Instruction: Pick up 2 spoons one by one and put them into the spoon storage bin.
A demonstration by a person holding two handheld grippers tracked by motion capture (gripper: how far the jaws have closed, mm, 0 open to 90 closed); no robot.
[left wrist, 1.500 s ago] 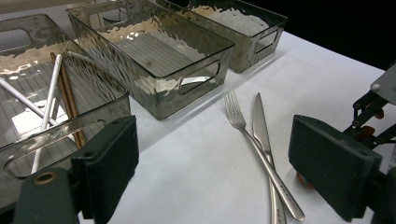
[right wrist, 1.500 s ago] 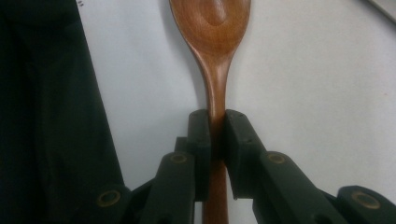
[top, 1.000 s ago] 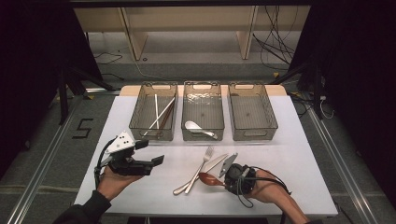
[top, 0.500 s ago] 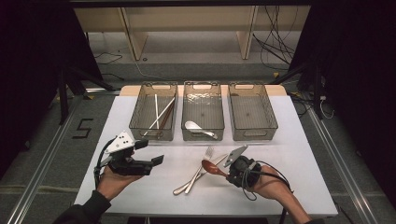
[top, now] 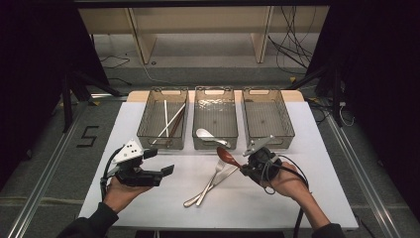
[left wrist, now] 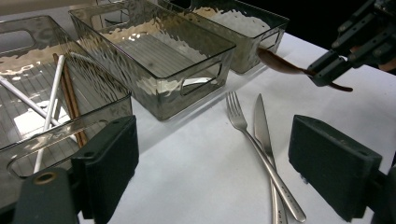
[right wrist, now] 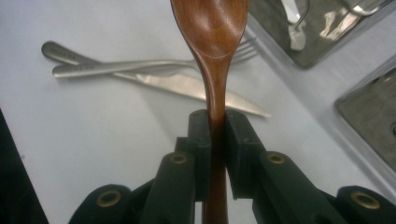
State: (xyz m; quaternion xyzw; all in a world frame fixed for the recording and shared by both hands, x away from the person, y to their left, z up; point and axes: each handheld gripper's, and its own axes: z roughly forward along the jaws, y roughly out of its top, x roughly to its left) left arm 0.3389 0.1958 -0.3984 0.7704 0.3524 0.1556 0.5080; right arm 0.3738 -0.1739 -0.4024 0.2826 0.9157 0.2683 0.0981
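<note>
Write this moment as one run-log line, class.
right gripper: shut on wooden spoon | spoon: above table | left gripper: open, empty | fork, knife: crossed on table

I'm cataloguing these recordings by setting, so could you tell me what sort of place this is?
Probably a lab recording station, not a kitchen: a white table stands between dark curtains, with loose cables on the floor behind. Three clear bins are lined up for sorting cutlery, and the right gripper holds a wooden spoon.
</note>
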